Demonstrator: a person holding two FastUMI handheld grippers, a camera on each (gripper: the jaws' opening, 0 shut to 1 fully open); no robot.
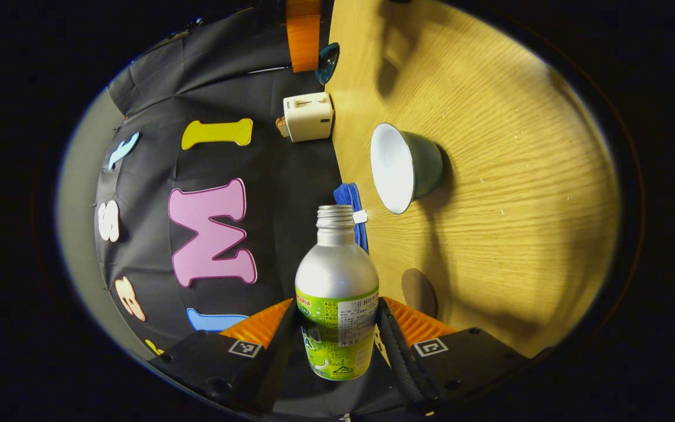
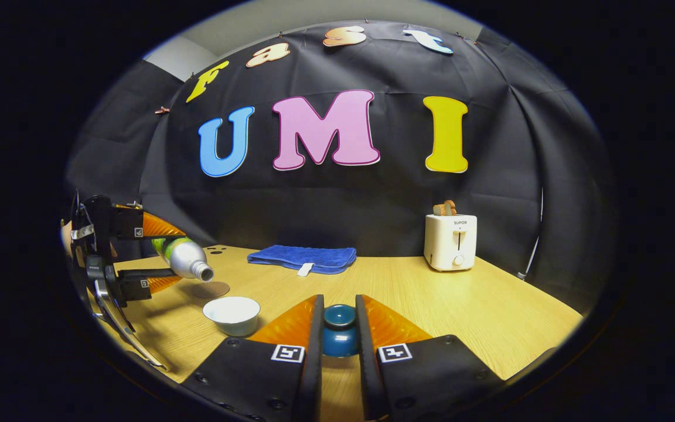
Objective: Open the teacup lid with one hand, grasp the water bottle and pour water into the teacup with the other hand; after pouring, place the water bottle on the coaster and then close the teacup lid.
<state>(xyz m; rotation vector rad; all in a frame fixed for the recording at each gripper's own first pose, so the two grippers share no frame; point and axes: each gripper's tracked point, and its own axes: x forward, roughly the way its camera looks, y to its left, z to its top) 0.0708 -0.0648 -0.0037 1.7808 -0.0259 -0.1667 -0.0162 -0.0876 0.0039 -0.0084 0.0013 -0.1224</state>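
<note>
My left gripper (image 1: 337, 331) is shut on a silver water bottle (image 1: 336, 281) with a green label and no cap. In the right gripper view the bottle (image 2: 184, 257) lies nearly level in the left gripper (image 2: 164, 255), above the table, its mouth pointing toward the teacup (image 2: 232, 313). The teacup (image 1: 402, 167) is white inside, green outside, and stands uncovered. I see no water stream. My right gripper (image 2: 339, 328) is shut on the dark teal teacup lid (image 2: 339, 331), held to the right of the cup. A round brown coaster (image 1: 419, 292) lies under the bottle, just behind the cup.
A folded blue cloth (image 2: 302, 258) lies at the back of the wooden table (image 2: 460, 305). A white toaster (image 2: 450, 240) with a slice of bread stands at the back right. The table's right edge falls off near the toaster.
</note>
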